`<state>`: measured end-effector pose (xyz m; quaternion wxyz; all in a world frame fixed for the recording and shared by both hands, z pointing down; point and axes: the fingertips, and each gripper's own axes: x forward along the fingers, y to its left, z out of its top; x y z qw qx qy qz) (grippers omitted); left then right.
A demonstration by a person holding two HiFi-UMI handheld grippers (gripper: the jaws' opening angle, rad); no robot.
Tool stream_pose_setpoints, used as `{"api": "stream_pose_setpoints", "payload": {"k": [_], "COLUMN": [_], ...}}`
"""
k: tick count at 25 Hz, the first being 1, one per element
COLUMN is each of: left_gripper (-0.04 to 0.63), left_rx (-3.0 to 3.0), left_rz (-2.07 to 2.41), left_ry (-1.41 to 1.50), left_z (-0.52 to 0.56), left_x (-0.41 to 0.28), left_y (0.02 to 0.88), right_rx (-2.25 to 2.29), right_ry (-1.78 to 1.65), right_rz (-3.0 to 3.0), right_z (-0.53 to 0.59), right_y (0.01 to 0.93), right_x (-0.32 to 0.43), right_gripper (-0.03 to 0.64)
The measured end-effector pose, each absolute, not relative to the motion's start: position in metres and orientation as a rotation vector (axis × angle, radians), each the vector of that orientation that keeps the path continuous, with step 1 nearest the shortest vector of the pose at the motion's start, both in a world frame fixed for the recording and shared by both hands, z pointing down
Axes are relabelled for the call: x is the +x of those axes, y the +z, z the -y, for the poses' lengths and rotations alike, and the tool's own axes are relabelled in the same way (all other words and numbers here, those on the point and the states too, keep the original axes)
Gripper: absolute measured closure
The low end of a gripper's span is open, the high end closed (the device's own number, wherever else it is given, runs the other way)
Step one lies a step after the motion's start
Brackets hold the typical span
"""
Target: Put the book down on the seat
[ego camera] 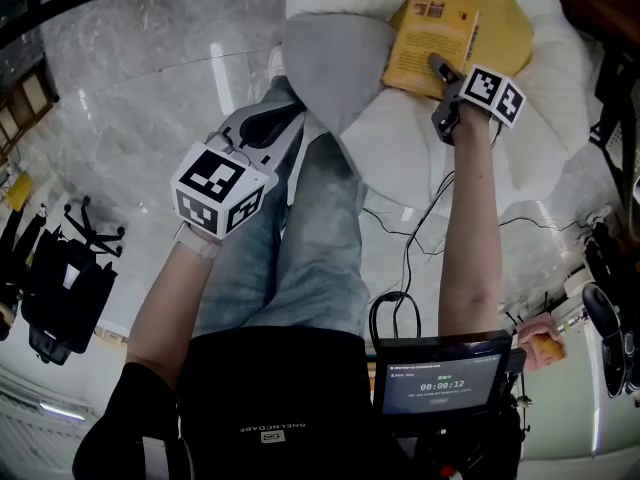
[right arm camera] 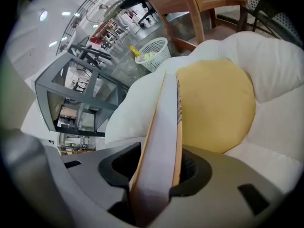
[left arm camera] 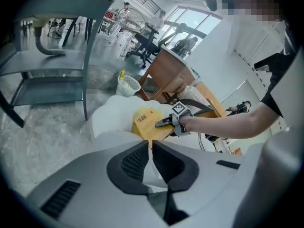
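Right claw [ego camera: 441,69]: jaws parted around the book [ego camera: 430,30], not pinching.
Book: flat on the seat's [ego camera: 400,153] yellow cushion [ego camera: 505,13].
Left claw [left arm camera: 151,148]: closed, empty.

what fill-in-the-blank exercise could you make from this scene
1. The book sits between the jaws of the ____ hand-held gripper.
2. Below the book is a round ____ cushion.
3. The left hand-held gripper has its jaws ____, with nothing between them.
4. The padded seat around the cushion is ____.

Missing words: right; yellow; shut; white
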<state>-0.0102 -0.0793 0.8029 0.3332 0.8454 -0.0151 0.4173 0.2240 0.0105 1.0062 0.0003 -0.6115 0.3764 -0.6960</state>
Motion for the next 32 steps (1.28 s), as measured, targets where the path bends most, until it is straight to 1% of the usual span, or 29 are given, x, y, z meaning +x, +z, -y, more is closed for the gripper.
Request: {"api": "stream_pose_setpoints", "payload": {"k": [14,32], "left_gripper": [0.578,0.578], "left_rx": [2.200,2.232], "left_rz": [0.001,-0.079], "left_ry": [1.111,1.124], "left_z": [0.076,0.060], "left_x": [-0.002,0.006], "left_y": [0.802,0.785], "right_rx": [-2.023,-2.082], "right_ry": [-2.238,-2.204], "right_rz": [-1.218,-1.129], "right_z": [-0.031,-0.075], "right_y": [1.008,0.981], "right_x": [0.231,0.241], "right_gripper": [0.360,0.357]}}
